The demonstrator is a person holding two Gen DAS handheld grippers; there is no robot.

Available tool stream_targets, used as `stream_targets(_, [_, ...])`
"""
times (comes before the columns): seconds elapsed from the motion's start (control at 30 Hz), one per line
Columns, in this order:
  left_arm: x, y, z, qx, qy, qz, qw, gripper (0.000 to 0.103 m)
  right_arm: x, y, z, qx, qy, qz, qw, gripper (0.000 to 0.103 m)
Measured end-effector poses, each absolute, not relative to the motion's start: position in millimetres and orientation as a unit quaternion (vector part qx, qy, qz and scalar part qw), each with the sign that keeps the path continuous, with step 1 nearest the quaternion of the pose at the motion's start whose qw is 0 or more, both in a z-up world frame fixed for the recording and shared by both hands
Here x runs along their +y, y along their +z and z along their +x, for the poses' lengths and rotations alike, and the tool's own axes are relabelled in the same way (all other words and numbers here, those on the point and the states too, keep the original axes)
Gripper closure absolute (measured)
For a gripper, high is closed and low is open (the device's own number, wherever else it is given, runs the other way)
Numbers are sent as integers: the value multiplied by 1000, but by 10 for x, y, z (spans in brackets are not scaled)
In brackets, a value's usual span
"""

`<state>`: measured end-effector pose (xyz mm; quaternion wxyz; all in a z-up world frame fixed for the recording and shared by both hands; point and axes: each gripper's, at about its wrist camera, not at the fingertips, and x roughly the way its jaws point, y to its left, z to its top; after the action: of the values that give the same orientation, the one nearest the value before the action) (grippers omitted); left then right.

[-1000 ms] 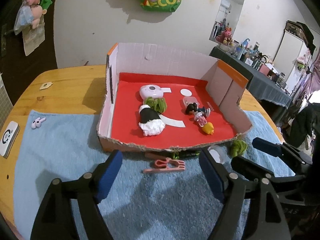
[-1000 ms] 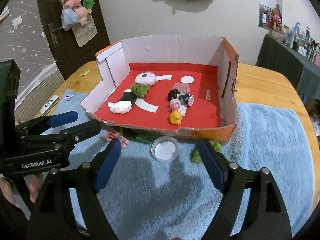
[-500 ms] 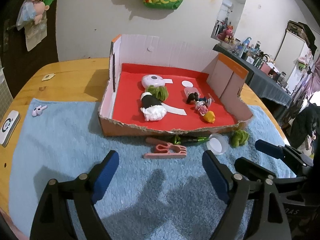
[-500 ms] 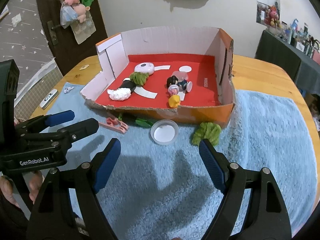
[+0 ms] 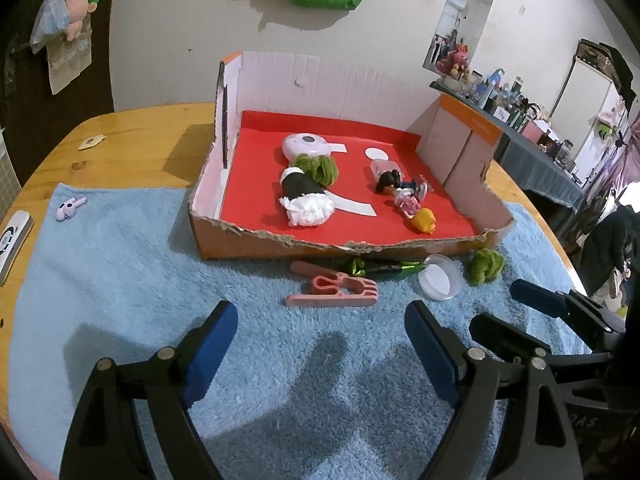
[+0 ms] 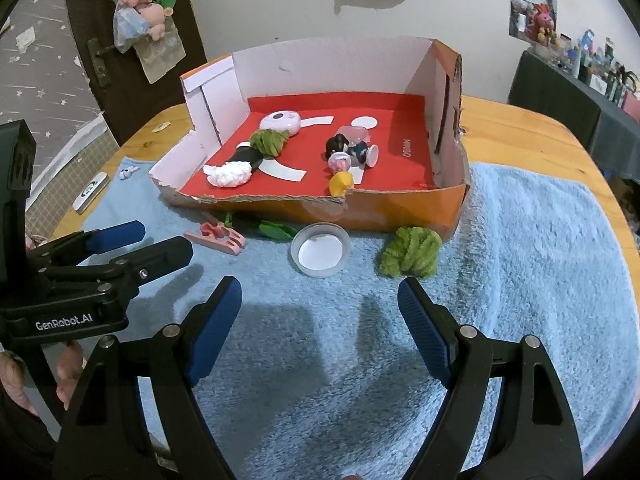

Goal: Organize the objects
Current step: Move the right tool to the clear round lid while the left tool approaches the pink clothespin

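both grippers have drawn back from the box, left gripper and right gripper, fingers spread, pinching nothing; the left's opened a little more a moment ago. beyond the left fingers lies the pink clip; beyond the right, the clear lid and green pompom. farther, the box holds toys. pickups remain.

Beyond the blue-padded tongs: light blue towel, red-lined orange box, pink clip, green pompom.
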<state>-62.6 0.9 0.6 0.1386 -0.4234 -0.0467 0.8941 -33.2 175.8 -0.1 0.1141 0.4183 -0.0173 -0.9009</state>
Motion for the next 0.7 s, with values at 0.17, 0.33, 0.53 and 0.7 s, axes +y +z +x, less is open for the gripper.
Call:
stream_targets(0.17, [36, -16, -643, -44, 892, -427, 144, 19, 1769, -39, -365, -18, -899, 423, 114, 36])
stream_targets(0.33, [76, -73, -674, -39, 885, -438, 155, 34, 1766, -76, -406, -16, -896, 428, 117, 48])
stream_targets(0.53, [114, -124, -715, -34, 879, -446, 164, 44, 1739, -117, -453, -13, -892, 434, 121, 54])
stream_targets(0.7, [145, -145, -762, -32, 877, -450, 166, 44, 1732, -152, -514, -12, -890, 439, 122, 54])
